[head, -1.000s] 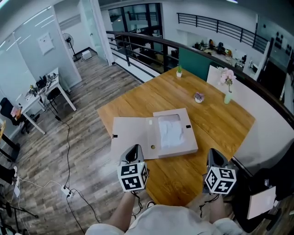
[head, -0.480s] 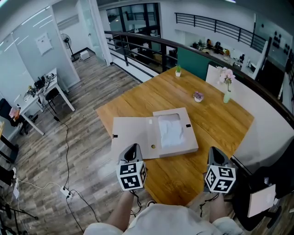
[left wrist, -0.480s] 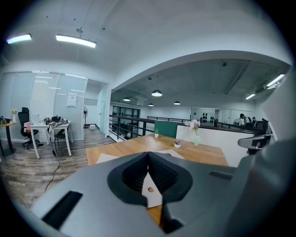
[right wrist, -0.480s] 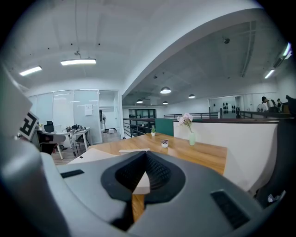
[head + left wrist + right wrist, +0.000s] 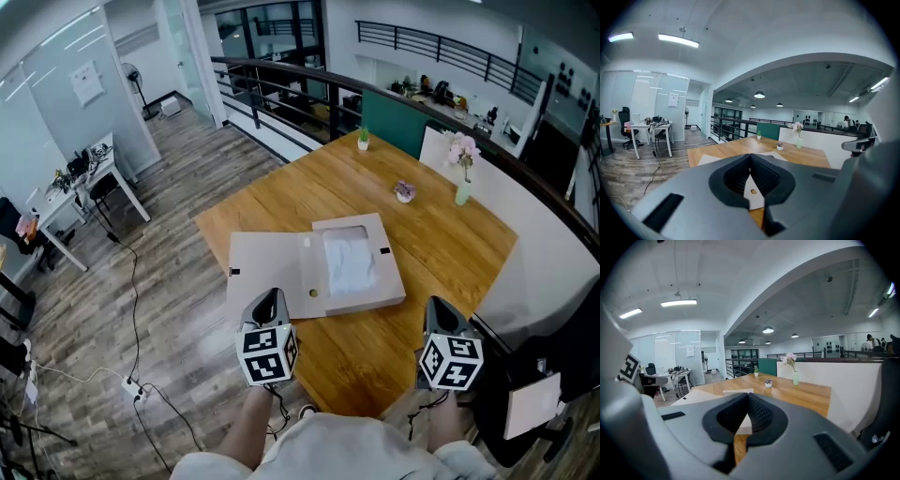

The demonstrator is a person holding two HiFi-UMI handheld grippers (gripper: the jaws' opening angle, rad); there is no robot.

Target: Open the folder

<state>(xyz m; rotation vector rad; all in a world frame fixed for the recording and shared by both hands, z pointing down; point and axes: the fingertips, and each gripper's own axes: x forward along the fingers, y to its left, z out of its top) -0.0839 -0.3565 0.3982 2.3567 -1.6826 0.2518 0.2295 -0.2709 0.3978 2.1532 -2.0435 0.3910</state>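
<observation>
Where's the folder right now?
Head view: the folder lies open midway across the table, flap spread toward its left edge, just beyond the left claw; a small pot and a flower vase stand farther back, right.

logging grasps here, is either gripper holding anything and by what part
Nothing is held. The left gripper and the right gripper are both shut with nothing between the jaws, short of the folder, which lies open on the table.

My head camera looks steeply down from above, with my left gripper (image 5: 270,300) and right gripper (image 5: 437,307) near its bottom edge. Each gripper camera sits low behind its own jaws and looks almost level across the wooden table (image 5: 441,248). All three views share the open folder (image 5: 319,270) just ahead of the tongs and the flower vase (image 5: 463,192) far beyond them.
</observation>
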